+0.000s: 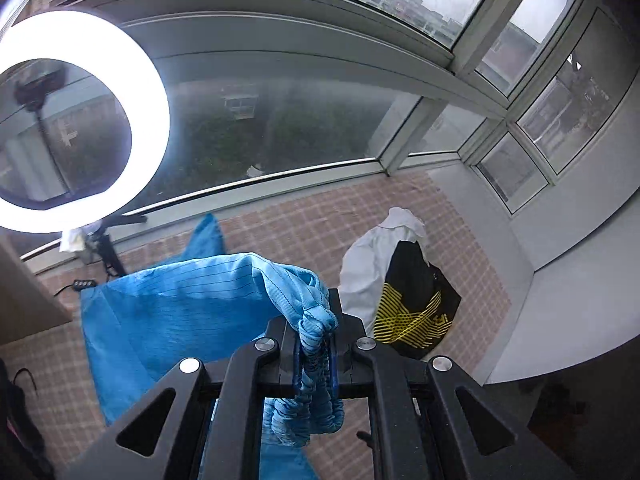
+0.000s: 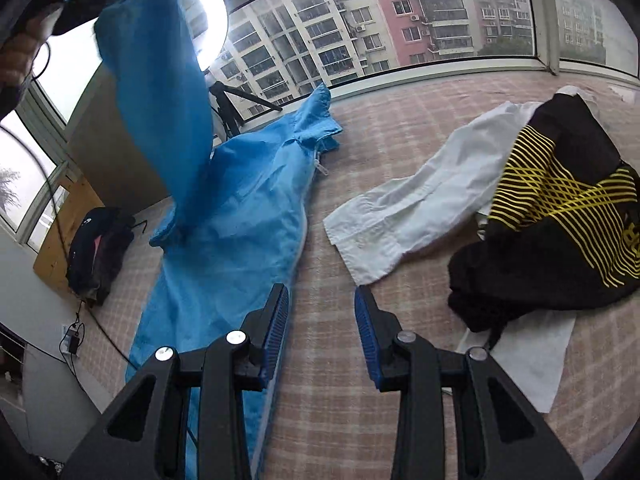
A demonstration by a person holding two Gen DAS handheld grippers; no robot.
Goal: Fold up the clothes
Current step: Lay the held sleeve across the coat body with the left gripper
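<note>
A blue garment [image 2: 236,208] lies lengthwise on the checked pink cloth surface [image 2: 360,160]. My left gripper [image 1: 316,350] is shut on its elastic cuff [image 1: 316,320] and holds that sleeve [image 2: 156,80] high in the air. The sleeve hangs down to the garment's body [image 1: 172,312]. My right gripper [image 2: 322,320] is open and empty, low over the surface just right of the blue garment's edge.
A white shirt [image 2: 404,208] and a black garment with yellow stripes [image 2: 560,216] lie to the right, also in the left wrist view [image 1: 416,308]. A lit ring light [image 1: 84,120] on a tripod stands by the window. A dark bag [image 2: 100,252] sits at left.
</note>
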